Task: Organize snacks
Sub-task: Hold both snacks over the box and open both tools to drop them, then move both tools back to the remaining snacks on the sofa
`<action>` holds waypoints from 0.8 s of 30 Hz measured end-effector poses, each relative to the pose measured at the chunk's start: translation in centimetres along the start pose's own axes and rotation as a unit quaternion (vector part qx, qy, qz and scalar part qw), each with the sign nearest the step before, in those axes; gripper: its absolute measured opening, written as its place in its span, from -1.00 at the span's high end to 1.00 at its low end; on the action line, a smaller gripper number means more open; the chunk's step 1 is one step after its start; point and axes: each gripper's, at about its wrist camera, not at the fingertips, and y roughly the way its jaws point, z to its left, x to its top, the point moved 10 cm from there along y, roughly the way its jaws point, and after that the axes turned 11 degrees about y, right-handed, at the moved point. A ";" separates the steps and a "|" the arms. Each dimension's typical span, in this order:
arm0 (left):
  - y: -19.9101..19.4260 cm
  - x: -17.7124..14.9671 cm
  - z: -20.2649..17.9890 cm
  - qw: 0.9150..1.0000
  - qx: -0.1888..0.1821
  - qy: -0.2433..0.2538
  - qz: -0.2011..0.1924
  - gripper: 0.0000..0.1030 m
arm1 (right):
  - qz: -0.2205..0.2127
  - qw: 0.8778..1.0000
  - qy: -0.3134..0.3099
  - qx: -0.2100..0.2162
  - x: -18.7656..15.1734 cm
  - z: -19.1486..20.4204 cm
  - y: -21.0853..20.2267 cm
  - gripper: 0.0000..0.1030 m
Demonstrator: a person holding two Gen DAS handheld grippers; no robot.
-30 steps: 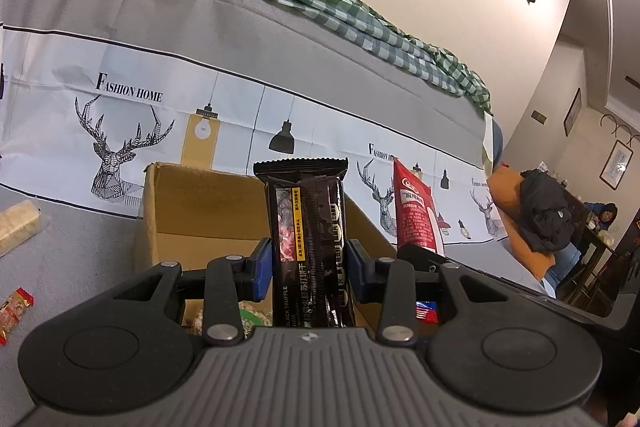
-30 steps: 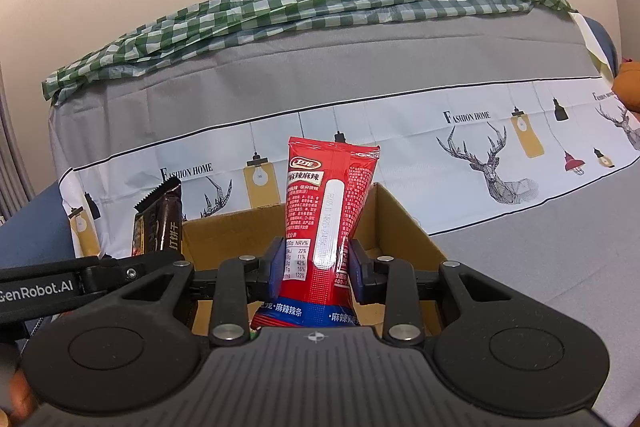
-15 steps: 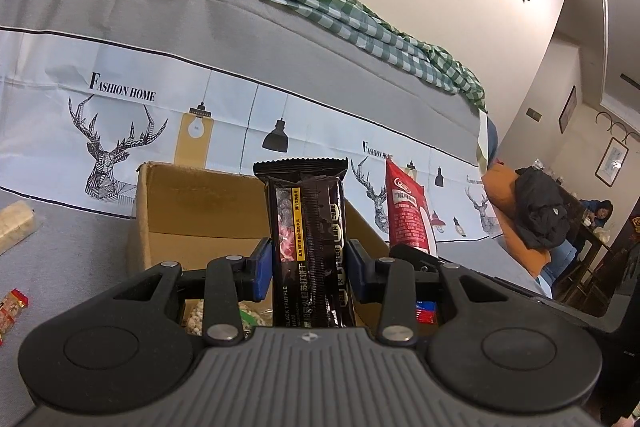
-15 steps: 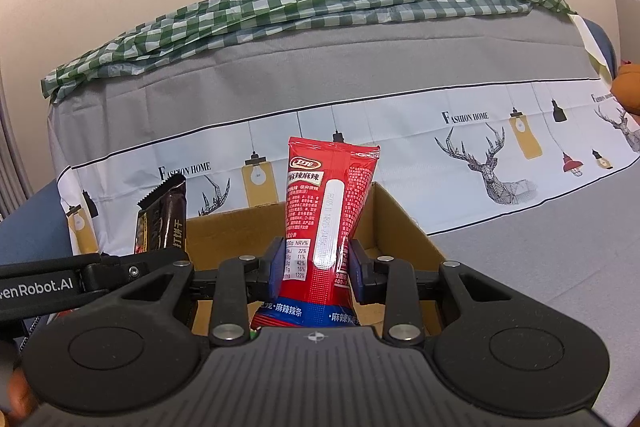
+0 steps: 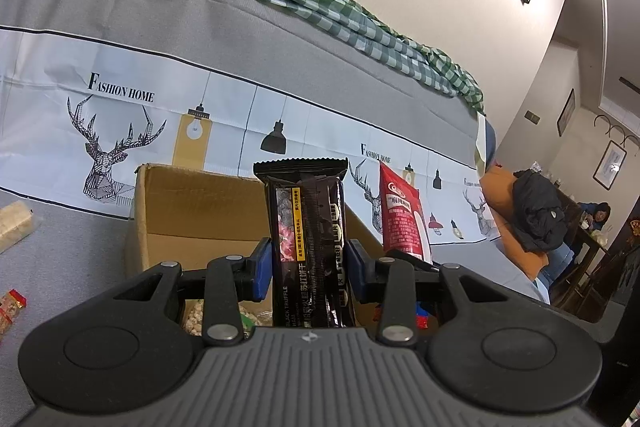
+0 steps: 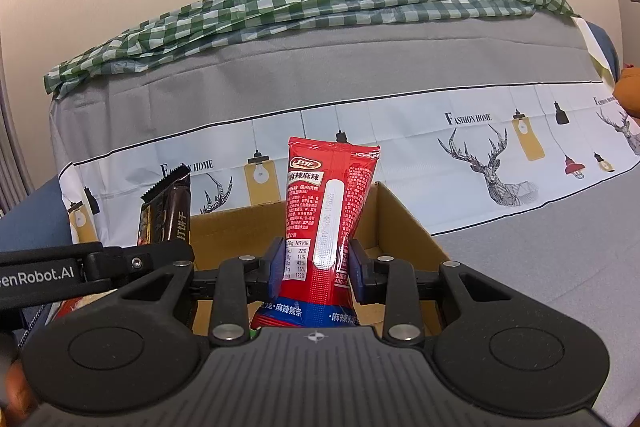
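Both jaws are clamped: left gripper (image 5: 308, 267) grips an upright black bar (image 5: 306, 239), right gripper (image 6: 316, 267) an upright red pouch (image 6: 326, 219), both above the cardboard box (image 6: 394, 219), which holds pale snack bags (image 5: 194, 319).

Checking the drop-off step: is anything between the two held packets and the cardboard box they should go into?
Nothing visible. The left gripper holds the black packet and the right gripper holds the red packet, both upright over the open cardboard box. The box has no lid; a few snacks already lie inside.
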 end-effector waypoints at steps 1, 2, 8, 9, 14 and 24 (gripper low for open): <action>0.0 0.0 0.0 1.000 0.000 -0.001 0.000 0.17 | 0.000 1.000 -0.001 0.000 0.0 0.0 0.0 0.34; 0.0 0.0 0.0 1.000 -0.001 -0.001 0.000 0.17 | 0.001 1.000 -0.001 0.000 0.0 0.0 0.1 0.34; 0.2 -0.3 -0.3 1.000 -0.015 -0.006 0.012 0.11 | 0.008 1.000 0.001 0.001 -0.1 0.0 0.3 0.24; 0.4 -0.4 -0.3 1.000 -0.013 -0.006 0.014 -0.09 | 0.010 1.000 0.002 -0.004 -0.2 -0.1 0.4 0.16; 0.2 -0.2 -0.1 1.000 -0.005 -0.005 0.007 -0.20 | 0.008 1.000 0.004 -0.012 -0.2 -0.3 0.5 -0.07; -0.6 -0.3 2.0 0.999 0.008 -0.027 0.015 -0.17 | 0.013 1.000 0.003 -0.007 -0.6 1.0 0.8 -0.07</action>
